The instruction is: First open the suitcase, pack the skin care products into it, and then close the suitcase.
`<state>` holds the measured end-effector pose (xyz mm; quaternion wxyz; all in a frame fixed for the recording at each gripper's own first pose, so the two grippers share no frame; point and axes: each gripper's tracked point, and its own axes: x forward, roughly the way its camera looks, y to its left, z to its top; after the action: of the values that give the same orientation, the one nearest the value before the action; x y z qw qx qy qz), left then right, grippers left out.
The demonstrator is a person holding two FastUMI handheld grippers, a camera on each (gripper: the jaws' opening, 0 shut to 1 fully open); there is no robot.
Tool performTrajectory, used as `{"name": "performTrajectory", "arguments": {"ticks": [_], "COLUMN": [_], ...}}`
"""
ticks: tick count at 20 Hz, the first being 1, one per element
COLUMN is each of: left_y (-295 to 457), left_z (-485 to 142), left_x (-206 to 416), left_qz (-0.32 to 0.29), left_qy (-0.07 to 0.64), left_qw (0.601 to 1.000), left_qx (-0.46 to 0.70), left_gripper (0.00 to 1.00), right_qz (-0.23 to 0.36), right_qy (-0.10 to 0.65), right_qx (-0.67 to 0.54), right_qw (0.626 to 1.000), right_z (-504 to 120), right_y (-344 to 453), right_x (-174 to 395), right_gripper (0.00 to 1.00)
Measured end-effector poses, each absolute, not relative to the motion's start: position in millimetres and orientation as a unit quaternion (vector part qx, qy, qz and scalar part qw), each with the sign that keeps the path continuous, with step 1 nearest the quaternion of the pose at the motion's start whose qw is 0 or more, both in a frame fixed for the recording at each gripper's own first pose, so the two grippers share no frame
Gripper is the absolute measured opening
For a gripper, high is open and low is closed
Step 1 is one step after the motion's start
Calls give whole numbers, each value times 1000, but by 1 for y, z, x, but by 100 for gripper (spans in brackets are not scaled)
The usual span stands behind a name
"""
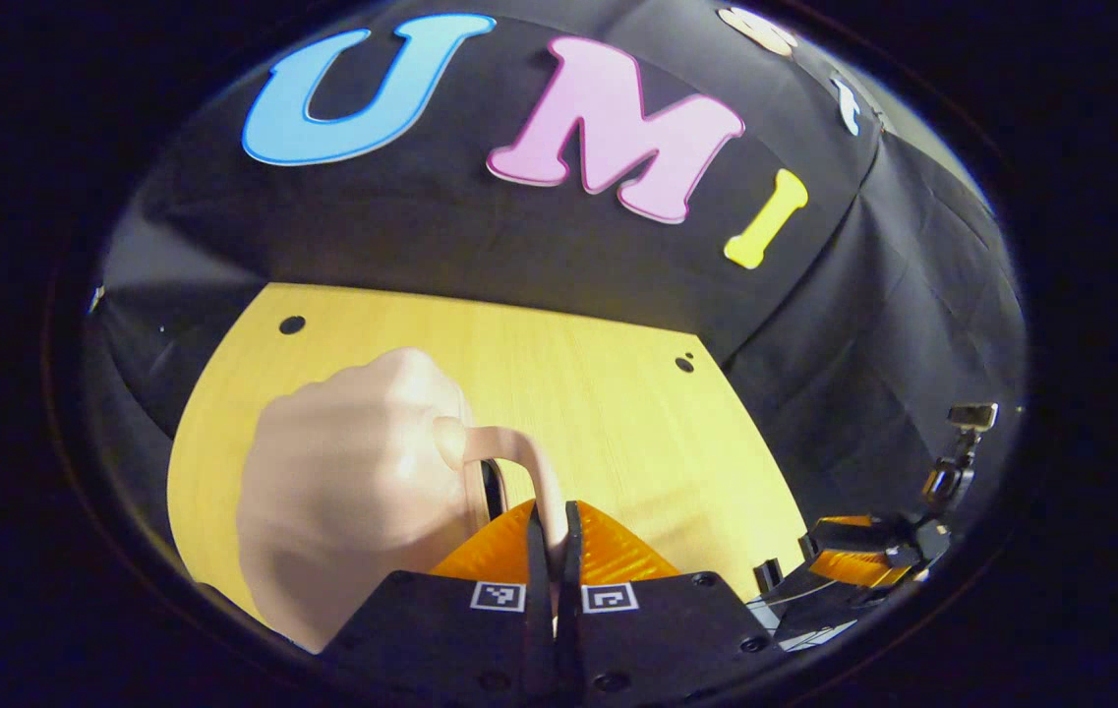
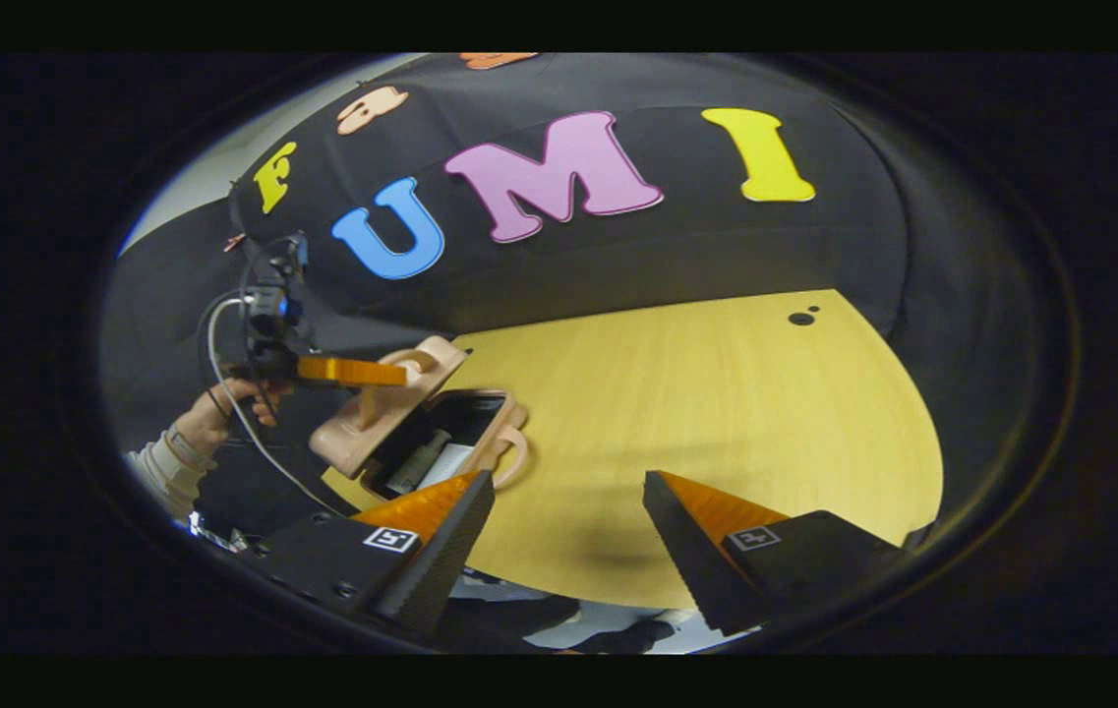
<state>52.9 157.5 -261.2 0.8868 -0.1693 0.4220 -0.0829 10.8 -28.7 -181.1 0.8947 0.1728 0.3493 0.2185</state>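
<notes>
Up close in the left gripper view, the pink suitcase [image 1: 352, 492] looks big and sits on the near left part of the yellow table [image 1: 617, 413]. Its thin handle [image 1: 519, 454] curves down between the fingers of the left gripper [image 1: 552, 531], which are squeezed tight on it.

From farther off, the right gripper view shows more: the suitcase [image 2: 391, 418] lid is tilted up and the case is partly open. A bottle [image 2: 418, 462] and something white lie inside the dark bottom half. The left gripper [image 2: 396, 372] grips the lid's handle, and a hand [image 2: 224, 408] holds that gripper.

The right gripper [image 2: 568, 511] hangs over the bare table, fingers spread wide, holding nothing.
</notes>
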Motion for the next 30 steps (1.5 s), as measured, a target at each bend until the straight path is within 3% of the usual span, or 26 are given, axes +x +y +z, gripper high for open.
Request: {"name": "performTrajectory", "arguments": {"ticks": [4, 7, 9, 12, 13, 14, 15, 21, 24, 30], "left_y": [117, 107, 109, 112, 113, 112, 108, 97, 105, 136], "left_z": [-334, -349, -351, -326, -309, -292, -272, -122, -50, 10], "left_x": [48, 47, 48, 53, 54, 53, 51, 39, 30, -4], "left_qz": [-62, -50, -21, 9, 11, 9, 6, -10, 16, 57], "left_qy": [490, 486, 482, 437, 415, 390, 365, 201, 118, 42], "left_qw": [852, 862, 867, 892, 903, 915, 926, 978, 992, 997], "left_qx": [-173, -136, -121, -114, -110, -103, -95, -47, -47, 0], "left_gripper": [6, 7, 16, 58, 63, 91, 95, 97, 96, 96], "right_qz": [199, 193, 195, 222, 228, 232, 233, 189, 159, 128], "right_qy": [349, 363, 353, 323, 313, 301, 282, 152, 94, 28], "right_qx": [163, 151, 92, 49, 41, 34, 29, 50, 23, 40], "right_qw": [901, 899, 910, 919, 921, 924, 930, 969, 983, 991], "right_z": [-188, -198, -202, -195, -192, -185, -175, -70, -25, 34], "right_y": [-87, -122, -145, -141, -136, -131, -124, -84, -77, -50], "right_x": [-9, -19, -13, 0, 4, 10, 17, 56, 70, 75], "right_gripper": [97, 97, 97, 97, 97, 97, 97, 97, 97, 98]}}
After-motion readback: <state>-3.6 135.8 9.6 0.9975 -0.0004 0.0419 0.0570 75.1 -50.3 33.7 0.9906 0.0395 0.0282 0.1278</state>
